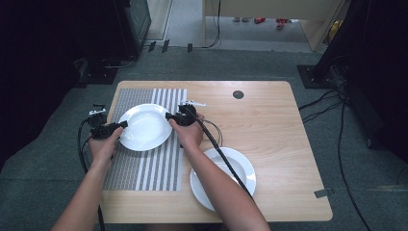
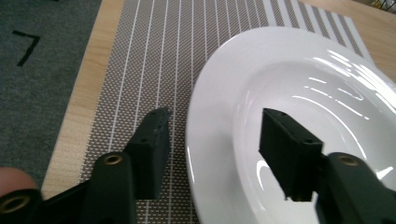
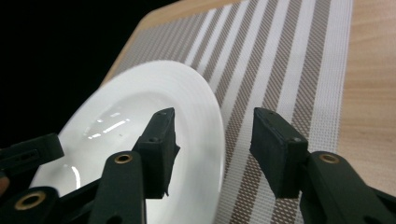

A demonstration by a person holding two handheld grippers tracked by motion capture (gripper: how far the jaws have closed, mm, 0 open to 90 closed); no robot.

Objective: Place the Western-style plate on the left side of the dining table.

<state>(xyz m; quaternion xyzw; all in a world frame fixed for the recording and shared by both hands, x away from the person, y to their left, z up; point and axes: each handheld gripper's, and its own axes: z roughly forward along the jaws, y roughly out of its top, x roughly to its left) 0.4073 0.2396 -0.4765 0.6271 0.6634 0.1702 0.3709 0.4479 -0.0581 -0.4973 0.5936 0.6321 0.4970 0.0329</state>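
A white deep plate (image 1: 144, 126) lies on a grey striped placemat (image 1: 144, 168) at the table's left. My left gripper (image 1: 124, 124) is at the plate's left rim. In the left gripper view its jaws (image 2: 212, 140) stand apart, one over the placemat (image 2: 154, 56) and one over the plate's (image 2: 303, 84) inside, with the rim between them and gaps on both sides. My right gripper (image 1: 168, 116) is at the right rim. Its jaws (image 3: 212, 140) likewise straddle the plate's (image 3: 140, 102) edge without pressing on it.
A second white plate (image 1: 240, 168) sits on the bare wooden table (image 1: 269, 120) near the front edge, partly under my right forearm. A dark round cap (image 1: 238, 94) is set in the tabletop at the back. Cables trail from both grippers.
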